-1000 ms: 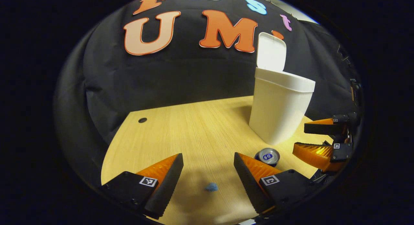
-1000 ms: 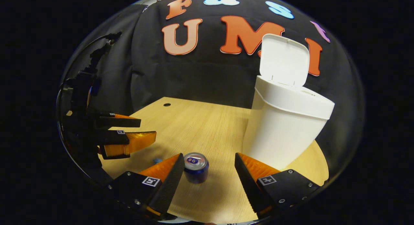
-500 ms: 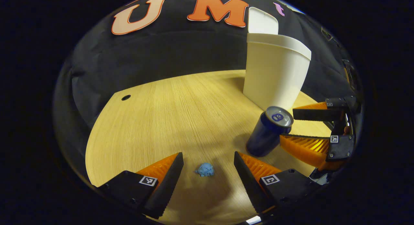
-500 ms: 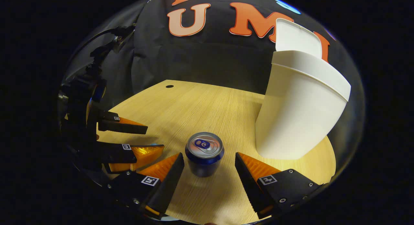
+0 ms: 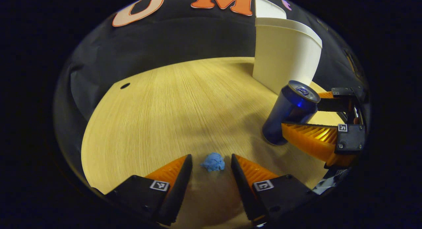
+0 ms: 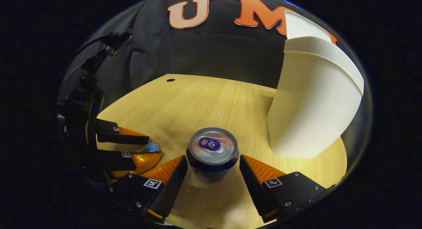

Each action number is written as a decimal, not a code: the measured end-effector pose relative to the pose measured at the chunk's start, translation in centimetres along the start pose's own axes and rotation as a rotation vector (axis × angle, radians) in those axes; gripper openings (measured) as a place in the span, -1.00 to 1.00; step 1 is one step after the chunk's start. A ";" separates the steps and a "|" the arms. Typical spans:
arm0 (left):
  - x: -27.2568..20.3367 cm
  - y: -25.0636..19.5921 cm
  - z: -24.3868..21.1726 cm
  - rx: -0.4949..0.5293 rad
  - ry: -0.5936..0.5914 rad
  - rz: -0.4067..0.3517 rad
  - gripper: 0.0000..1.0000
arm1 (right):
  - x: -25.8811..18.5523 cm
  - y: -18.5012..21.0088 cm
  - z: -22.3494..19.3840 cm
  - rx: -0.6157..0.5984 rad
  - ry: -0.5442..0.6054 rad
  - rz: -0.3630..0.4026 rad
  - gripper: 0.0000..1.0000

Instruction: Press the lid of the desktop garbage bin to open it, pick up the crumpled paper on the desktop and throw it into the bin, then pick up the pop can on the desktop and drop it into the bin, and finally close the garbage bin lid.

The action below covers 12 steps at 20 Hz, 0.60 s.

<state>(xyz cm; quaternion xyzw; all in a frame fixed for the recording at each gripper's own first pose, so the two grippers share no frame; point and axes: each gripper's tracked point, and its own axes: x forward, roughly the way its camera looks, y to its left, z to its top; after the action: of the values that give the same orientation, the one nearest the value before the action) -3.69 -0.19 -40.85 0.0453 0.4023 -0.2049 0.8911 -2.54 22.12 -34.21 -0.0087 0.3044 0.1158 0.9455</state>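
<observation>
Straddling soft, featherlight crumpled paper on the table with spread left tongs; bracketing slick, dentable pop can mid-wall with spread right tongs.

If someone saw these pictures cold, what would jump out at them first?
Probably the dark blue pop can standing upright on the wooden desktop, between the open fingers of the right gripper. Next, the tall white garbage bin with raised lid, then the small blue crumpled paper between the left gripper fingers.
</observation>
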 end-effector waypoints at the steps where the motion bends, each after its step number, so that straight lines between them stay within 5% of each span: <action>1: -0.1 0.0 0.5 0.001 -0.005 0.000 0.36 | 0.2 0.2 0.0 0.004 0.005 0.000 0.92; 2: 0.0 0.2 0.8 -0.005 0.002 0.006 0.19 | 0.3 0.3 0.0 0.005 0.006 0.002 0.92; 3: 0.1 0.3 1.3 -0.014 0.002 0.003 -0.20 | 0.5 0.6 0.1 0.007 0.005 0.008 0.92; 4: 0.1 0.4 1.9 -0.016 0.008 -0.004 -0.31 | 0.4 0.5 0.2 0.007 0.003 0.009 0.89; 7: -0.1 0.3 2.1 -0.051 0.017 -0.017 -0.54 | 0.1 0.0 0.5 0.008 0.010 0.012 0.63; 10: -1.1 1.5 2.3 -0.058 0.000 -0.019 -0.55 | -0.3 0.2 1.1 0.017 -0.003 0.007 0.52; 12: -1.7 2.2 3.0 -0.051 -0.022 -0.023 -0.53 | -0.9 -0.2 1.6 0.022 -0.011 -0.002 0.60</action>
<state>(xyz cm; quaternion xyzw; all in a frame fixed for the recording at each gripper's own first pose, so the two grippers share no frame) -1.75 1.68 -37.75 0.0155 0.3983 -0.2054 0.8938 -2.29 21.84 -32.42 0.0020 0.3006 0.1116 0.9472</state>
